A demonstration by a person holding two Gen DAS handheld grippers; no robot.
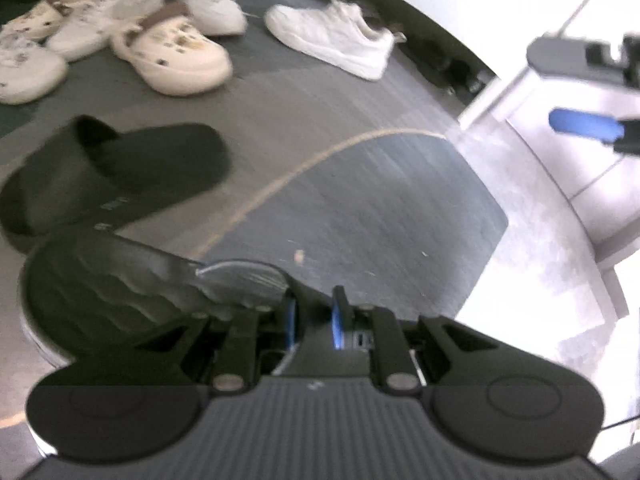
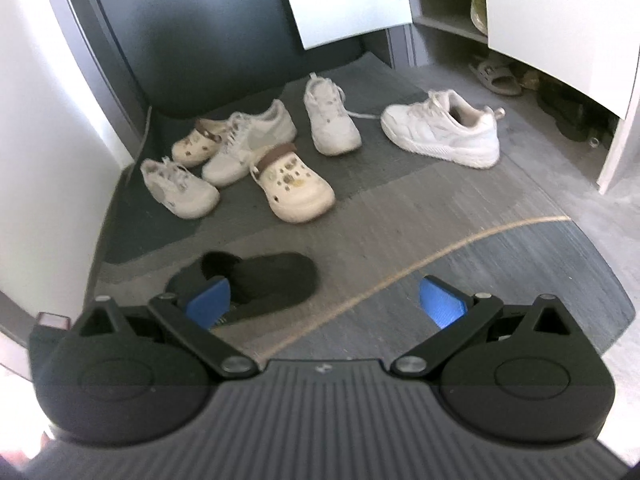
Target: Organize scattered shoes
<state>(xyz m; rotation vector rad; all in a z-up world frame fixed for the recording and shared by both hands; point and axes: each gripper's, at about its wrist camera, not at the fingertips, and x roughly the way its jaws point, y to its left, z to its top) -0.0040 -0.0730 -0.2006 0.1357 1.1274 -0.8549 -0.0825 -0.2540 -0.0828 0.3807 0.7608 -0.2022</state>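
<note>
left gripper (image 1: 314, 316): blue pads drawn near together, pinching the edge of a black slide sandal (image 1: 120, 292); its ribbed sole faces the camera, tilted up at lower left
right gripper (image 2: 326, 300): jaws spread wide, nothing between them, hanging above the mat; also seen at the right edge of the left wrist view (image 1: 588, 124)
second black slide (image 2: 256, 284): lies flat on the mat just ahead of the right gripper's left pad, which partly hides it; not touched
grey mat (image 2: 500, 272): carries all the loose shoes; a tan curved line crosses it
cream clog with brown strap (image 2: 294, 188): mid mat, beyond the black slide, toe toward the camera
other cream clog (image 2: 196, 142): further back left, touching a pale sneaker
pale sneaker pair: one (image 2: 248, 144) between the two clogs, the other (image 2: 178, 188) at the left, near the mat edge
white sneaker, laces trailing (image 2: 330, 118): centre back, apart from the rest
chunky white sneaker (image 2: 444, 132): right, on its own, well apart from its mate, toe pointing left
shoe cabinet (image 2: 440, 4): doors open at back right, shelves visible; a beige slide (image 2: 496, 76) sits on the floor beneath, dark items beside it too dim to tell
wall (image 2: 36, 120): white, along the left
</note>
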